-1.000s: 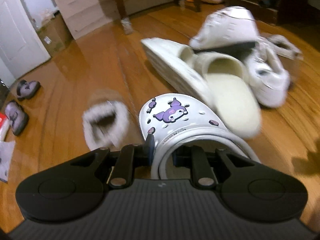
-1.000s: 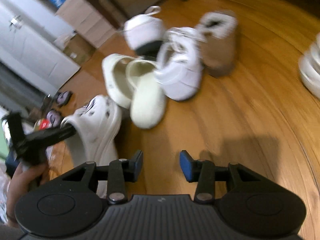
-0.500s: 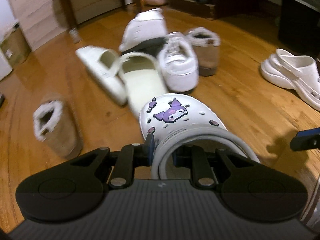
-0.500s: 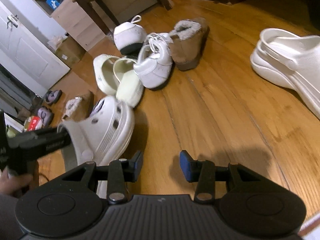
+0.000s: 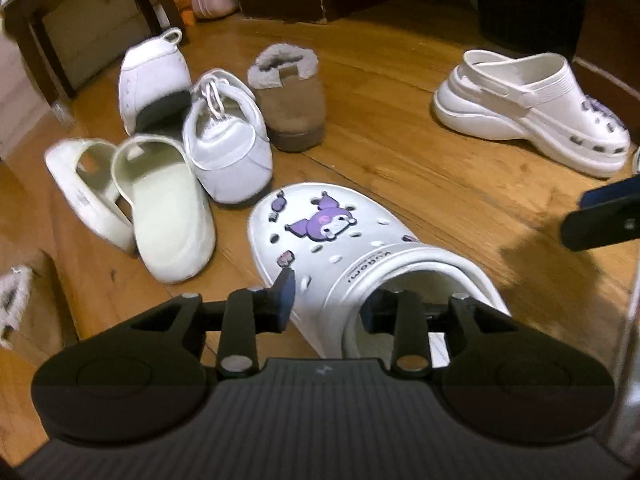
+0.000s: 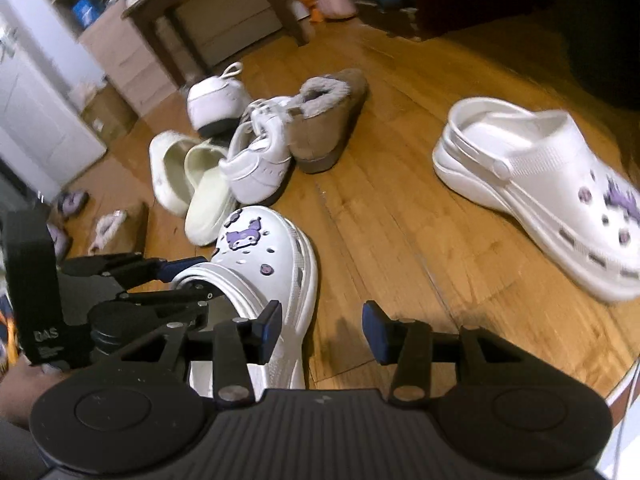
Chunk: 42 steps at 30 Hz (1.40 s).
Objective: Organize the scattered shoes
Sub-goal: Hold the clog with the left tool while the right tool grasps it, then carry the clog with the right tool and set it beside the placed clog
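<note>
Left gripper (image 5: 326, 306) was clamped on the collar wall of the white charm clog (image 5: 340, 236), one finger outside the rim, the other inside the opening, the shoe's toe pointing away from the camera. Compared with a second earlier, the clog had been carried rightward across the wooden floor (image 5: 420, 168): the shoe pile that sat far right of it then lay to its far left, and the matching clog (image 5: 532, 108) had come into view at far right, sitting on its sole, well apart from the held one. In the right wrist view the held clog's sole looked close to or touching the boards; contact could not be confirmed. Grip had loosened or shifted slightly versus half a second before, since the clog sat more skewed between the fingers, but the jaws were still on it. Right gripper (image 6: 322, 330) was spread apart and empty, hovering over bare floor between the two clogs, its tip visible at the right edge of the left view. Pile left of the held clog: two cream slippers (image 5: 160, 200), one lying on the other, a white sneaker (image 5: 228, 148) touching them, a second white sneaker (image 5: 154, 80) tipped up behind, a tan fur-lined boot (image 5: 292, 108) just beside. Another fur-lined boot (image 6: 120, 228) lay near left. Judgement: the pair was being brought together; the clog still needed setting down next to its mate.
</note>
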### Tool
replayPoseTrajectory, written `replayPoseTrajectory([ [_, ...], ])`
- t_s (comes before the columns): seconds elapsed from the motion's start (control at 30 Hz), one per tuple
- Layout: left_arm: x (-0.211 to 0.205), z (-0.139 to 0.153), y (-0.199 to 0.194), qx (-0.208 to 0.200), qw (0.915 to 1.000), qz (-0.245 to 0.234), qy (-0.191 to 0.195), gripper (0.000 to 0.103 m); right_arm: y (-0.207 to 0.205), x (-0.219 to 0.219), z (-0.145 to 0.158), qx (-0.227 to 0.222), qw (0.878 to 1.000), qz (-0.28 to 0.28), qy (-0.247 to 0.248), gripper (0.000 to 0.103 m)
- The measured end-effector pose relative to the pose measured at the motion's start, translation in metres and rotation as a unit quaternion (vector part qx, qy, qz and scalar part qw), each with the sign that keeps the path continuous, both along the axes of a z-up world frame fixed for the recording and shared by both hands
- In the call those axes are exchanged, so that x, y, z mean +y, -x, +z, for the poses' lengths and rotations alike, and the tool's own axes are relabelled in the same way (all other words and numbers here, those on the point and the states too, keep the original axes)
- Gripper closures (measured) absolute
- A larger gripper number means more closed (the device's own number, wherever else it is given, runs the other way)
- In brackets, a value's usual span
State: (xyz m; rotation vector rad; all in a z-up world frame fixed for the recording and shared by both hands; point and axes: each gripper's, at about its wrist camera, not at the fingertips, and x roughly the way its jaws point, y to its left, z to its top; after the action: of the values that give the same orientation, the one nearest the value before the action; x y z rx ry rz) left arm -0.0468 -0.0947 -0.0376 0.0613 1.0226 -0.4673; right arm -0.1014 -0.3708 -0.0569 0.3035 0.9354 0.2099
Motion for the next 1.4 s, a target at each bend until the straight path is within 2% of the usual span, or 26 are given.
replayPoseTrajectory([
  [0.03,0.004,0.001,0.001,0.011,0.9999,-0.001,0.011,0.053,-0.002,0.004,0.004,-0.001,1.0,0.017,0.011,0.057],
  [0.07,0.007,0.002,0.002,0.022,0.9995,-0.002,0.021,0.044,-0.004,0.009,0.007,-0.001,0.999,0.034,0.023,0.056],
  [0.13,0.015,0.003,0.004,0.043,0.9981,-0.004,0.042,0.033,-0.01,0.029,0.018,-0.002,0.993,0.096,0.07,0.055],
  [0.2,0.022,0.005,0.006,0.065,0.9958,-0.006,0.064,0.022,-0.012,0.054,0.028,-0.01,0.979,0.162,0.123,0.051],
  [0.23,0.026,0.005,0.008,0.076,0.9943,-0.007,0.074,0.022,-0.013,0.067,0.032,-0.015,0.971,0.189,0.147,0.048],
  [0.3,0.036,0.004,0.01,0.101,0.9904,-0.003,0.094,0.022,-0.013,0.096,0.039,-0.029,0.946,0.252,0.2,0.048],
  [0.4,0.049,-0.006,0.012,0.13,0.9851,0.016,0.112,0.022,-0.015,0.143,0.029,-0.051,0.894,0.341,0.286,0.049],
  [0.5,0.059,-0.018,0.015,0.157,0.9805,0.039,0.112,0.022,-0.021,0.17,0.006,-0.065,0.855,0.38,0.348,0.052],
  [0.53,0.061,-0.022,0.016,0.164,0.9796,0.046,0.107,0.022,-0.026,0.176,-0.004,-0.067,0.845,0.384,0.367,0.054],
  [0.6,0.061,-0.024,0.019,0.153,0.9833,0.051,0.084,0.022,-0.035,0.185,-0.022,-0.071,0.825,0.389,0.404,0.059],
  [0.67,0.059,-0.022,0.023,0.125,0.9896,0.049,0.051,0.022,-0.043,0.186,-0.039,-0.087,0.816,0.378,0.429,0.062],
  [0.7,0.057,-0.02,0.025,0.108,0.9925,0.05,0.03,0.022,-0.048,0.186,-0.047,-0.093,0.815,0.369,0.438,0.071],
  [0.73,0.057,-0.018,0.026,0.098,0.9938,0.052,0.014,0.022,-0.056,0.184,-0.055,-0.091,0.829,0.344,0.431,0.076],
  [0.77,0.057,-0.016,0.027,0.095,0.9939,0.054,0.011,0.022,-0.063,0.181,-0.062,-0.09,0.842,0.321,0.424,0.077],
  [0.9,0.062,-0.013,0.027,0.091,0.9936,0.066,0.008,0.022,-0.068,0.162,-0.056,-0.087,0.891,0.245,0.372,0.079],
  [1.07,0.064,-0.011,0.026,0.077,0.9942,0.075,-0.008,0.022,-0.071,0.138,-0.041,-0.064,0.931,0.139,0.331,0.085],
  [1.13,0.061,-0.006,0.028,0.055,0.9954,0.074,-0.028,0.022,-0.072,0.116,-0.029,-0.034,0.953,0.056,0.296,0.085],
  [1.17,0.06,-0.004,0.028,0.047,0.9957,0.072,-0.035,0.022,-0.072,0.107,-0.023,-0.02,0.958,0.023,0.285,0.085],
  [1.2,0.06,-0.001,0.029,0.04,0.9959,0.072,-0.038,0.022,-0.069,0.088,-0.012,0.015,0.963,-0.043,0.266,0.085],
  [1.27,0.06,0.005,0.029,0.027,0.9961,0.073,-0.041,0.022,-0.066,0.069,-0.003,0.062,0.965,-0.093,0.239,0.08],
  [1.3,0.061,0.007,0.028,0.024,0.9961,0.074,-0.043,0.022,-0.061,0.05,0.002,0.104,0.966,-0.127,0.202,0.077],
  [1.4,0.061,0.009,0.027,0.019,0.9961,0.075,-0.044,0.022,-0.045,0.012,0.005,0.172,0.965,-0.164,0.114,0.077],
])
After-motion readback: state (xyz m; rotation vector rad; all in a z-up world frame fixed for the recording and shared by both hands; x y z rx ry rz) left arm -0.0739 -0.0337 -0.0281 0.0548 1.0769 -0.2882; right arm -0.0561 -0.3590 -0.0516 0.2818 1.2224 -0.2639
